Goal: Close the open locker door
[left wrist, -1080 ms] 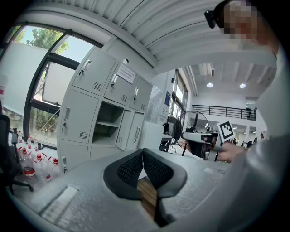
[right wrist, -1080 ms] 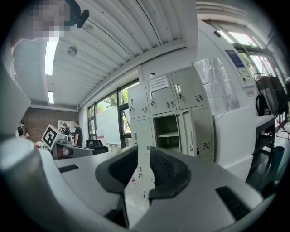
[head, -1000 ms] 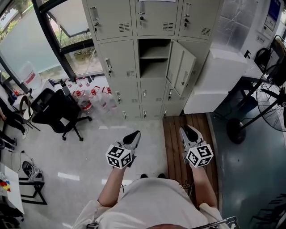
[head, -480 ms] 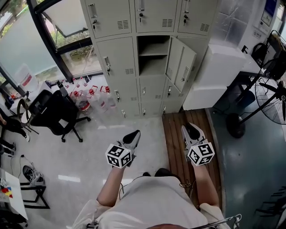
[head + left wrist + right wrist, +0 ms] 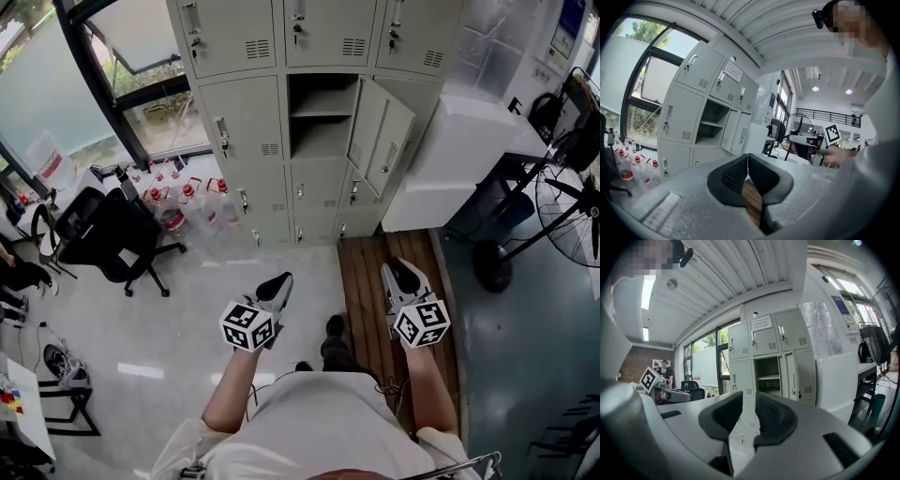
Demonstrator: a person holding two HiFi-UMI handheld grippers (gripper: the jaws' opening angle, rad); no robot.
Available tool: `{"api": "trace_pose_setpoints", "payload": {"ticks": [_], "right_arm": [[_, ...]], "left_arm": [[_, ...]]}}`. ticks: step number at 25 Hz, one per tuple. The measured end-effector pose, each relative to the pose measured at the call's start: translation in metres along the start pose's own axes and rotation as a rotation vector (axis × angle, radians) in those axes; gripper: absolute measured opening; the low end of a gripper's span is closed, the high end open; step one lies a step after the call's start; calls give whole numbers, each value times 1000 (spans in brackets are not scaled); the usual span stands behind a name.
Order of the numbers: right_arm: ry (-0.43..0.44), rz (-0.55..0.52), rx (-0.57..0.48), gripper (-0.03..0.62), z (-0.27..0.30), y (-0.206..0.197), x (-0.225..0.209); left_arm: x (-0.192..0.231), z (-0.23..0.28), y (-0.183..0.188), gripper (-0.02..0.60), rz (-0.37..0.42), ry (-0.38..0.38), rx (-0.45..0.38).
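Against the far wall stands a bank of lockers (image 5: 244, 112), pale grey sheet metal, its flat rectangular doors set in a grid, each with a small louvred vent and a slim upright handle. Below it spreads a glossy, pale tiled floor (image 5: 187, 300) that catches soft reflections. Beside the bank's right end sits a white boxy cabinet (image 5: 450, 164), smooth and plain. A platform of dark wooden slats (image 5: 366, 281) lies on the floor in front of the lockers' right half.

To the left is a black office chair (image 5: 108, 230) on a star base. One compartment in the middle column, second row (image 5: 322, 131), gapes open, with a thin shelf (image 5: 322, 105) across it. The open locker door (image 5: 380, 136) hangs from that compartment's right edge and is swung out towards the room, well apart from both grippers.

Near the person, the left gripper (image 5: 278, 284) has its tapered jaws closed tip to tip with nothing in them; its black pads (image 5: 736, 176) are finely ribbed. The right gripper (image 5: 401, 272) holds its jaws somewhat apart and empty. Clear bottles with red caps (image 5: 187, 202) cluster at the lockers' left foot.
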State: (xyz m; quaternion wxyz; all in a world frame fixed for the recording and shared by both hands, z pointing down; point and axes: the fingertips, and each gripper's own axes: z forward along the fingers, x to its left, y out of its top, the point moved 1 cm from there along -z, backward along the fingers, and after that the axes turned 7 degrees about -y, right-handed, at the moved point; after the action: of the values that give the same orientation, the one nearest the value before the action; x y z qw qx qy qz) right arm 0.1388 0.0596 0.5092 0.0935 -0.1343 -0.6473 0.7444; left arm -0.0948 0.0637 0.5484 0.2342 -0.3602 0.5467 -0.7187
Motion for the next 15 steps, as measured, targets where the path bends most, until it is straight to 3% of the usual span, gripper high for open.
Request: {"api": "trace_pose_setpoints", "payload": {"ticks": [15], "right_arm": [[61, 43, 23, 72, 130, 7, -67]], "left_arm": [[71, 93, 30, 15, -8, 62, 19]]}}
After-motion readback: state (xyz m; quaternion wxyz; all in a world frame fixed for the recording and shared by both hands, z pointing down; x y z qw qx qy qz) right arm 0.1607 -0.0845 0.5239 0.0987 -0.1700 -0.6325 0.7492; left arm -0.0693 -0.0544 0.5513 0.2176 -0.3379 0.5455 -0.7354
